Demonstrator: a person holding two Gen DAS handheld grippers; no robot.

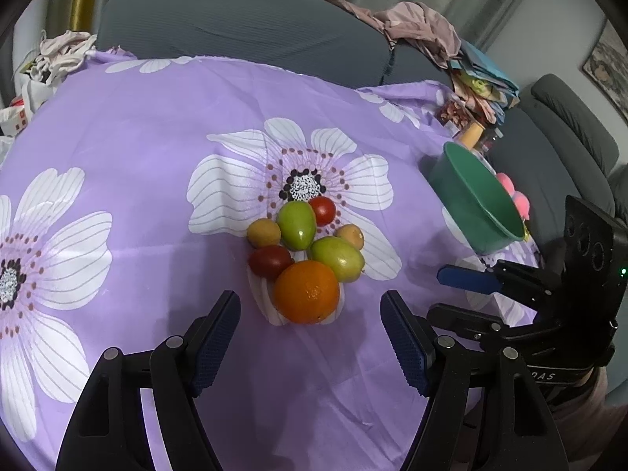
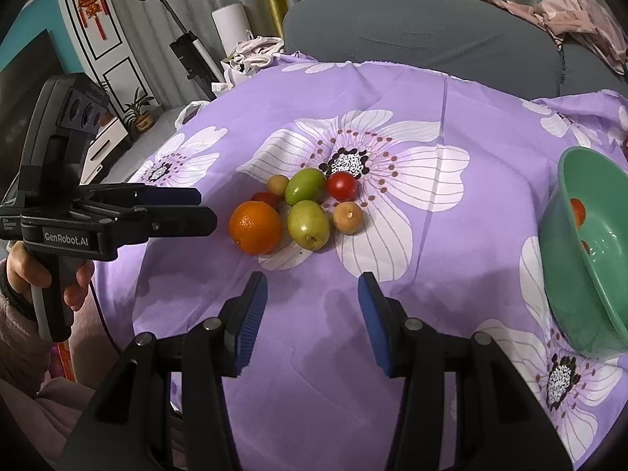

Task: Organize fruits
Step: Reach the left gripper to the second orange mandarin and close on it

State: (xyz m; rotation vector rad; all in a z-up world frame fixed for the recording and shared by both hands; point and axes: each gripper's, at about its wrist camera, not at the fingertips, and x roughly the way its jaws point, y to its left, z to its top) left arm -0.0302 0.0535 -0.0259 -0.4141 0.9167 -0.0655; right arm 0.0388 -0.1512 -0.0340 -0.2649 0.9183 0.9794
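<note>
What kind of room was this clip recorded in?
Probably a home living room: a grey sofa behind the table, a stick vacuum against the wall, and a red Chinese knot ornament hanging on a panelled wall.

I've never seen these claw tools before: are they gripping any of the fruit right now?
No. The left gripper and right gripper are both open and empty. The orange lies untouched just ahead of the left one.

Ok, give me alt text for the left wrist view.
The open left gripper hovers just short of an orange at the front of a small fruit pile on a purple floral cloth. A tilted green bowl sits to the right, with the right gripper below it.
</note>
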